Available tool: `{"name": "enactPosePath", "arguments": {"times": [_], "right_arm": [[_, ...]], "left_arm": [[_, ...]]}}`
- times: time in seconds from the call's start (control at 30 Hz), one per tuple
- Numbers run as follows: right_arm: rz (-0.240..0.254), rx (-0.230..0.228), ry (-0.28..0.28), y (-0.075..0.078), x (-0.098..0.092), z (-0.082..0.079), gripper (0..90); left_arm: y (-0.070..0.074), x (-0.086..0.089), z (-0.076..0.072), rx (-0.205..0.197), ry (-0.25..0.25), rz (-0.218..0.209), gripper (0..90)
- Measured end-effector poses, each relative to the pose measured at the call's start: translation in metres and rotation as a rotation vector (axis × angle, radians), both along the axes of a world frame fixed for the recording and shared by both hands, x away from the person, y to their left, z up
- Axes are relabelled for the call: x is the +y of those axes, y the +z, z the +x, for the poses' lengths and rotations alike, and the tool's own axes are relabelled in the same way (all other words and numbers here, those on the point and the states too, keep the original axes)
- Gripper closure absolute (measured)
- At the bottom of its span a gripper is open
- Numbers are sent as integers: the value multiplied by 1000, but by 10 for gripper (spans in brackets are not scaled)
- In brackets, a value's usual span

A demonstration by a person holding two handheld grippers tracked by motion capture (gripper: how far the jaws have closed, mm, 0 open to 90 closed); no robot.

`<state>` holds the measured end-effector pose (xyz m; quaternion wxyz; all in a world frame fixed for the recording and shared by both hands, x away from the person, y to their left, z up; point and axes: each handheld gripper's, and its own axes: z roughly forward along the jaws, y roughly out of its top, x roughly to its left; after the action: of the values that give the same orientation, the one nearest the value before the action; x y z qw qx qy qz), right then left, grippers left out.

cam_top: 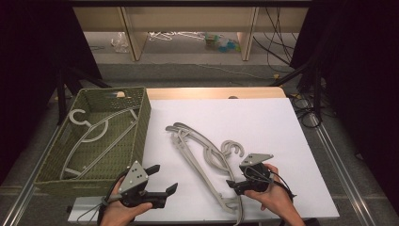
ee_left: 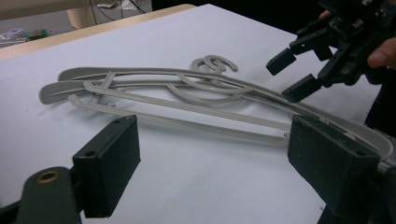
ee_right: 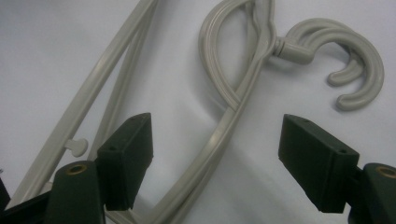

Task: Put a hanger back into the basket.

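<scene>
hangers (cam_top: 207, 155), 2 grey and unlabelled, lie stacked on white board between left tongs (cam_top: 164, 178) and right tongs (cam_top: 236, 178), both wide and empty.

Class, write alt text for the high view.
Two grey hangers lie stacked on a white table, between the open left gripper and open right gripper. Another hanger lies in a green basket at left.

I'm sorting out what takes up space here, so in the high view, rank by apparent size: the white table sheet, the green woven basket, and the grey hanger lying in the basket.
1. White table sheet, largest.
2. Green woven basket.
3. Grey plastic hanger in the basket, smallest; it fits inside the basket.
</scene>
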<state>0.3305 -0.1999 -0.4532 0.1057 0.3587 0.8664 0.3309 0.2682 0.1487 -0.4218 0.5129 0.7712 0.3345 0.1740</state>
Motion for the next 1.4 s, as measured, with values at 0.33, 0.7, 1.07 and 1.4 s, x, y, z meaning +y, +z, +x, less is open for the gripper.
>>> {"name": "enactPosePath", "arguments": {"times": [0.33, 0.7, 1.07, 1.4], "right_arm": [[-59, 26, -4, -9, 6, 16, 323], [-108, 126, 13, -16, 13, 27, 485], [-106, 144, 0, -15, 17, 34, 659], [-79, 120, -65, -1, 14, 37, 708]], "left_arm": [[-10, -2, -1, 37, -3, -24, 167], [-10, -1, -1, 33, -7, -30, 171], [-13, -3, -1, 63, -33, -51, 178], [-13, -3, -2, 64, -44, -43, 179]]}}
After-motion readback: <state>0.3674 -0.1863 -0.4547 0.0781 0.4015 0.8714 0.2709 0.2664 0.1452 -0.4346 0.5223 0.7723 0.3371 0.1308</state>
